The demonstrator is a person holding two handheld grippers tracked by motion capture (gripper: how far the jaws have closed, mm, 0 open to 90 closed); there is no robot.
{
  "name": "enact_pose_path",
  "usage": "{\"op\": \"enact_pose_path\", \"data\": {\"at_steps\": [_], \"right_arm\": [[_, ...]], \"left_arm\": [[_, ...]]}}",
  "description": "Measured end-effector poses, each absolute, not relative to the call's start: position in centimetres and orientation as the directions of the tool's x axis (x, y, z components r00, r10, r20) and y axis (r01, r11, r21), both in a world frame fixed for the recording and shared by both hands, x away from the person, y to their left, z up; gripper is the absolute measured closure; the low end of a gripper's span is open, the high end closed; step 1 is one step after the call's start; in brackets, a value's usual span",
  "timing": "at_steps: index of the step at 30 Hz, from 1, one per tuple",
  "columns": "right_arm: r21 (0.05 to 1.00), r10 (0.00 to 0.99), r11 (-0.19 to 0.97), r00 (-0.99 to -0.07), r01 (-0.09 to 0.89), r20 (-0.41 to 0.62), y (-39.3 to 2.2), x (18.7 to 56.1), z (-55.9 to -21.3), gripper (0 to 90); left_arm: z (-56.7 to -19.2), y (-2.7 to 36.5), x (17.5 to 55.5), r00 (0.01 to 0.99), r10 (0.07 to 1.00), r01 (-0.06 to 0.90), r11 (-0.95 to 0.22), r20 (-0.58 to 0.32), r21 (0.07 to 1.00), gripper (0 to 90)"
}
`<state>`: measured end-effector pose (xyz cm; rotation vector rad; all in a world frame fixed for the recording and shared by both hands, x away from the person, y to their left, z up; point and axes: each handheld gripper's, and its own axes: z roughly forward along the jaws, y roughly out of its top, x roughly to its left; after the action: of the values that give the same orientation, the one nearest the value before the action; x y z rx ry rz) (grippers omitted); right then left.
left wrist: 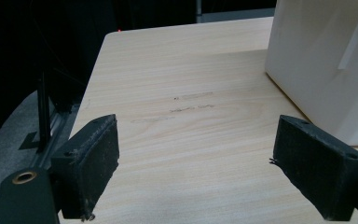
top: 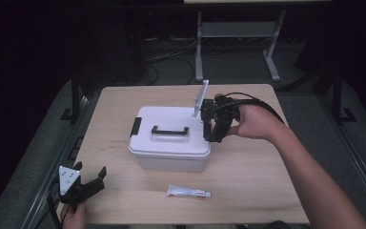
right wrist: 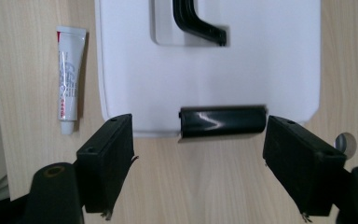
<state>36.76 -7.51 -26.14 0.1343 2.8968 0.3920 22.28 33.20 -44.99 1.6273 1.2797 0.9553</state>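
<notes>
White plastic box [top: 170, 138] is sitting in the middle of the wooden counter [top: 248, 167], with its lid shut. A black carry handle [top: 170, 130] is lying flat in a dip on top of the lid. A black latch [top: 136, 126] is sitting on the left end of the box. In the right gripper view, another black latch [right wrist: 222, 121] is sitting on the near edge of the box, right between the two black jaws.

The right claw [top: 215, 125] is hanging at the right end of the box, held by the person's right hand [top: 253, 121]. Its jaws are standing wide apart, one on each side of the latch, and they are not touching it. The claw is holding nothing. A white flat plate [top: 200, 98] is sticking up from the top of this claw.

A small white tube with red writing [top: 188, 192] is lying on its side on the counter in front of the box, near the front edge. In the right gripper view the tube [right wrist: 70, 70] is lying just beside the box, apart from it.

The left claw [top: 91, 183] is waiting at the front left corner of the counter, well apart from the box. Its jaws are spread wide too, with bare wood between them. It is holding nothing.
</notes>
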Motion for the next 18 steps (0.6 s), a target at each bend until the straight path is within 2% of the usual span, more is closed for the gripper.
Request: {"op": "enact_pose_path", "data": {"at_steps": [11, 18], "right_arm": [[0.253, 0.084, 0.967, -0.975, 0.030, -0.204, -4.4, 37.1, -25.8, 27.5], [0.242, 0.065, 0.970, -0.977, 0.014, -0.203, -2.4, 37.2, -26.0, 32.3]], "left_arm": [[-45.0, 33.3, 22.3, 0.185, 0.980, 0.344, -0.136, 0.074, 0.929, 13.5], [-44.9, 33.3, 22.3, 0.181, 0.981, 0.339, -0.128, 0.069, 0.932, 13.5]]}}
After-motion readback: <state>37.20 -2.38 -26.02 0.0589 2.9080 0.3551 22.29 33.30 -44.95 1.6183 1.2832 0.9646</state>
